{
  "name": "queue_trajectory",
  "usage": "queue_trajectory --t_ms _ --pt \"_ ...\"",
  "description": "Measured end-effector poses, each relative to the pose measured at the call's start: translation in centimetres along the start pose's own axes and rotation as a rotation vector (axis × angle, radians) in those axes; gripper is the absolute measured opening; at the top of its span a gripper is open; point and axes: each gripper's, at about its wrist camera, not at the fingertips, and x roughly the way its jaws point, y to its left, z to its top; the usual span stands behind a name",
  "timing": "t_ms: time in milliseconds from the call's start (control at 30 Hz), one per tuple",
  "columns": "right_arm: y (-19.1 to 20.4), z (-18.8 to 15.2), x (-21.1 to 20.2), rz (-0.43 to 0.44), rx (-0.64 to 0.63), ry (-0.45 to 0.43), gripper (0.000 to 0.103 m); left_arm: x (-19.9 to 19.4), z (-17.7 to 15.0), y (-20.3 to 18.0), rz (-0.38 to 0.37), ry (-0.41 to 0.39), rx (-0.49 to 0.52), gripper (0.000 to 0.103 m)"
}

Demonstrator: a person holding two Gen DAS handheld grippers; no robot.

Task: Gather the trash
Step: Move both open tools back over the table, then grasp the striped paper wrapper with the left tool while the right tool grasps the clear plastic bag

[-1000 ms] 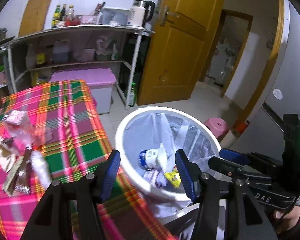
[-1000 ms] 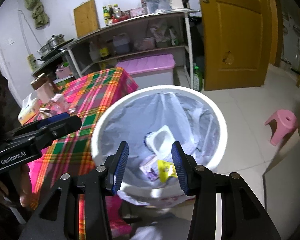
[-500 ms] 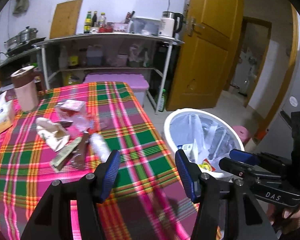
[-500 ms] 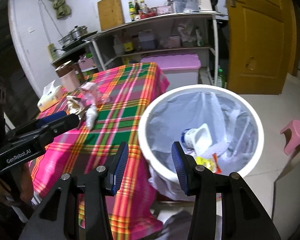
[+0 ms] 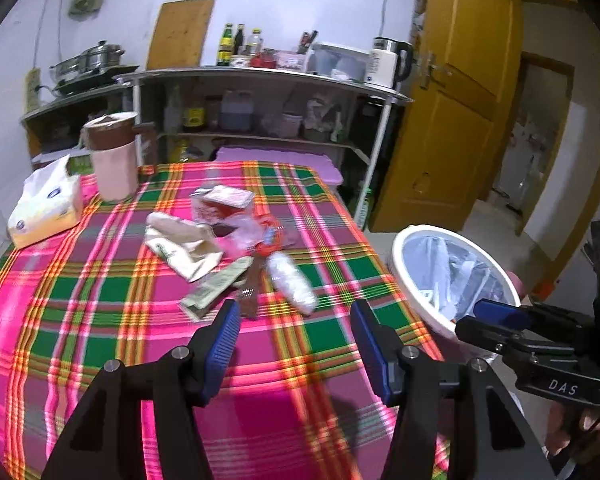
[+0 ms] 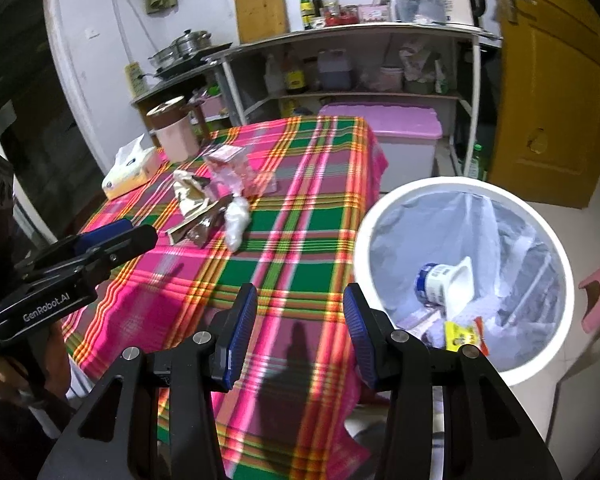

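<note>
- Far left on our plaid tablecloth (image 5: 80, 292), we see a tissue box (image 5: 46, 210) and a pink jug with a brown lid (image 5: 112, 156), both well apart from the trash.
- Moving in, the trash pile (image 5: 224, 248) sits mid-table: a beige crumpled wrapper (image 5: 182, 244), a pink carton (image 5: 222, 204), a flat greenish packet (image 5: 216, 286), and a white crumpled bag (image 5: 292, 282) at its right edge.
- Our left gripper (image 5: 294, 344) hovers above the cloth, fingers spread wide with nothing between them; the pile lies just ahead of its tips, the greenish packet nearest the left finger.
- Motion blur smears the pile, so we can't tell exactly which pieces overlap.
- Our right gripper (image 6: 300, 336) is likewise spread and empty, over the table's near edge, with the pile (image 6: 216, 204) ahead and to its left.
- Right again, the white bin (image 6: 556, 252) stands beside the table, holding a yogurt tub (image 6: 446, 284) and a yellow wrapper (image 6: 460, 336).
- Against a second ago: the left gripper has swung from over the bin to face the table, and the right view has shifted too, the bin sliding from centre to the right.
</note>
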Motion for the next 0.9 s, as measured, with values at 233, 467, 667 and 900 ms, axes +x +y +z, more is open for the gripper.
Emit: queue_trajectory --t_ms 233,467,667,900 --pt "2.1 0.8 2.4 0.031 -0.051 0.032 0.046 -0.1 -0.3 3.5 0.038 -0.001 -0.043 0.057" --pt "3.4 2.4 4.8 0.049 -0.084 0.046 0.046 1.0 0.3 6.1 0.057 0.005 -0.065 0.057" --pt "4.1 3.7 7.6 0.063 -0.094 0.073 0.046 3.1 0.7 7.6 0.063 0.036 -0.06 0.057" --pt "4.7 4.8 11.3 0.068 -0.106 0.12 0.046 5.8 1.2 8.8 0.06 0.083 -0.045 0.057"
